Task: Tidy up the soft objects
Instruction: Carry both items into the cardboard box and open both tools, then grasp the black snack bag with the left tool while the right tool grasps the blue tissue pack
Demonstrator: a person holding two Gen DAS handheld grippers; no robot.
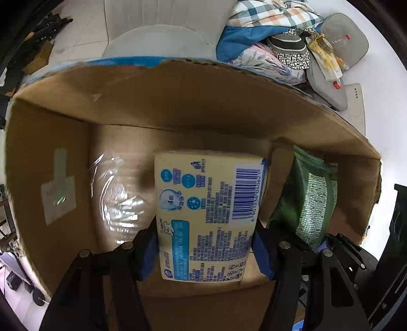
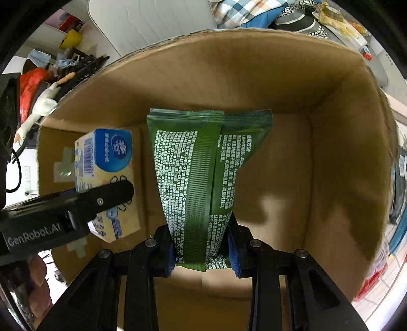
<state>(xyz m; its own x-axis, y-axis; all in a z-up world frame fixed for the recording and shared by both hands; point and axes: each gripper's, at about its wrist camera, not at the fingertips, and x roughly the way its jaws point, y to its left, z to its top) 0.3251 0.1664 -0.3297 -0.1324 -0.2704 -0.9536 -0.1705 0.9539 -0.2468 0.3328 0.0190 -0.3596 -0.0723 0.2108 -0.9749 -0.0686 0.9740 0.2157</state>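
Note:
My left gripper [image 1: 204, 252] is shut on a cream and blue tissue pack [image 1: 208, 211], held inside an open cardboard box [image 1: 178, 101]. The pack also shows in the right wrist view [image 2: 106, 163], with the left gripper's finger [image 2: 101, 201] across it. My right gripper [image 2: 203, 257] is shut on a green wet-wipe pack [image 2: 195, 173], held inside the same box [image 2: 343, 157]. The green pack shows at the right in the left wrist view [image 1: 310, 198].
Beyond the box's far wall lies a pile of soft things: plaid cloth [image 1: 274, 12], a floral pouch [image 1: 264, 63], grey slippers [image 1: 340, 38]. A white chair [image 1: 157, 33] stands behind. Clutter and a white plush toy [image 2: 43, 107] lie left of the box.

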